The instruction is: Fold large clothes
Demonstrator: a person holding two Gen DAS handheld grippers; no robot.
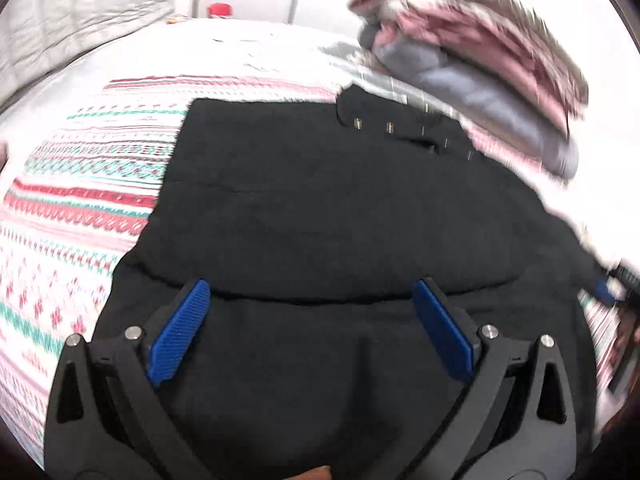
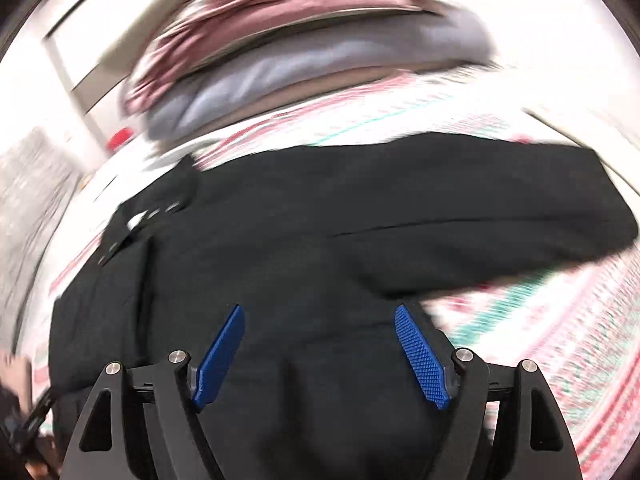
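A large black garment [image 1: 320,216] with a row of small metal snaps near its collar lies spread on a patterned bedspread [image 1: 80,200]. My left gripper [image 1: 310,292] is open and empty, its blue pads hovering over the garment's near part. In the right wrist view the same black garment [image 2: 320,240] lies with one sleeve stretched to the right. My right gripper [image 2: 318,316] is open and empty above the garment's near edge. This view is blurred by motion. The right gripper [image 1: 608,288] shows faintly at the left wrist view's right edge.
A stack of folded clothes [image 1: 480,60], pink, grey-blue and cream, sits at the far right of the bed; it also shows in the right wrist view [image 2: 300,48]. A red-capped object [image 1: 219,10] stands beyond the bed. A quilted headboard [image 1: 60,20] is at far left.
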